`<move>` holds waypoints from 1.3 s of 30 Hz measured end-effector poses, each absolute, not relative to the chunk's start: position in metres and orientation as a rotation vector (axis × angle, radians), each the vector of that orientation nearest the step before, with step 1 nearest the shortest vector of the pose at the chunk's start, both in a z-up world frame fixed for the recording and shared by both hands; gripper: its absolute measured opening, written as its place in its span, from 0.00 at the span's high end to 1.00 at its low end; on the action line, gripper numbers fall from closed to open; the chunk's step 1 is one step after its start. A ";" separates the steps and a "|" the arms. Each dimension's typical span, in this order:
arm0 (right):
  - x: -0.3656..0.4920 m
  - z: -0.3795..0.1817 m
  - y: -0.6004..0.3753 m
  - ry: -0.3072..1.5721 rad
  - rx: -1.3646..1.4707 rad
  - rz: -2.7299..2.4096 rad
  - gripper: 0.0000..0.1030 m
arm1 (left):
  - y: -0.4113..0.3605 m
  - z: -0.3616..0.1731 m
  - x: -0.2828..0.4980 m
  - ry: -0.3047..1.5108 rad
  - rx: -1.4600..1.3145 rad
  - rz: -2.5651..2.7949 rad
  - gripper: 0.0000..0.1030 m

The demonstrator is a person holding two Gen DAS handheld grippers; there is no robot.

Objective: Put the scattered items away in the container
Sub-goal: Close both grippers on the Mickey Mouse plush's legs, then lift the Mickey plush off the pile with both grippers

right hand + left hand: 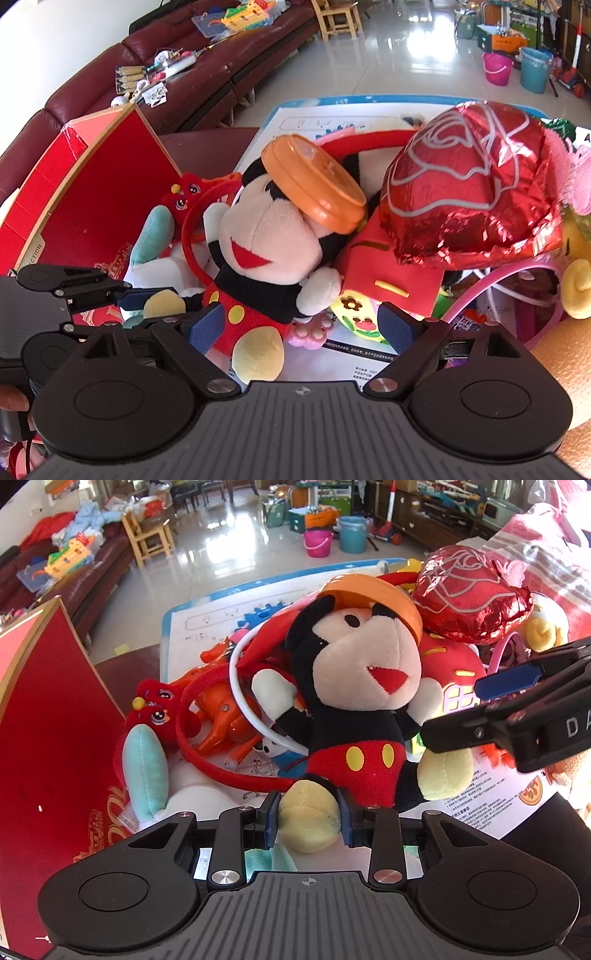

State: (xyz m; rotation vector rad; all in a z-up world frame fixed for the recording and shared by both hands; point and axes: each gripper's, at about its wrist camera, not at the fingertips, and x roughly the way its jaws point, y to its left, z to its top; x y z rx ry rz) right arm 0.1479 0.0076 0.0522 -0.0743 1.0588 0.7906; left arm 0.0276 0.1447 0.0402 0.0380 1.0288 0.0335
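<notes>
A mouse plush [354, 686] in red shorts sits on top of a heap of toys, with an orange lid [373, 594] on its head. My left gripper [308, 819] is shut on one yellow foot [308, 814] of the plush, both blue pads pressing into it. The right wrist view shows that grip [162, 306] at the left edge. My right gripper [303, 328] stands wide open, its jaws on either side of the plush's other foot [258, 354] without touching it. The red box [55, 720] stands open to the left of the heap.
A red foil rose balloon [469, 184], a red plush house [391, 266], a red headband [207, 753], an orange plastic toy [225, 716] and a pink headband [498, 295] crowd the plush. Printed sheets [491, 794] lie underneath. A dark red sofa [184, 85] is behind.
</notes>
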 end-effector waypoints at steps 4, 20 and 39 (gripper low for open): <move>0.140 0.045 0.010 1.096 -0.065 0.817 0.12 | 0.152 0.038 0.029 1.035 0.012 0.029 0.69; 0.154 0.046 -0.009 1.071 0.104 0.718 0.39 | 0.153 0.028 0.035 1.063 0.012 0.038 0.57; 0.167 0.012 -0.001 1.103 0.290 0.677 0.78 | 0.149 0.013 0.042 1.096 0.032 0.028 0.66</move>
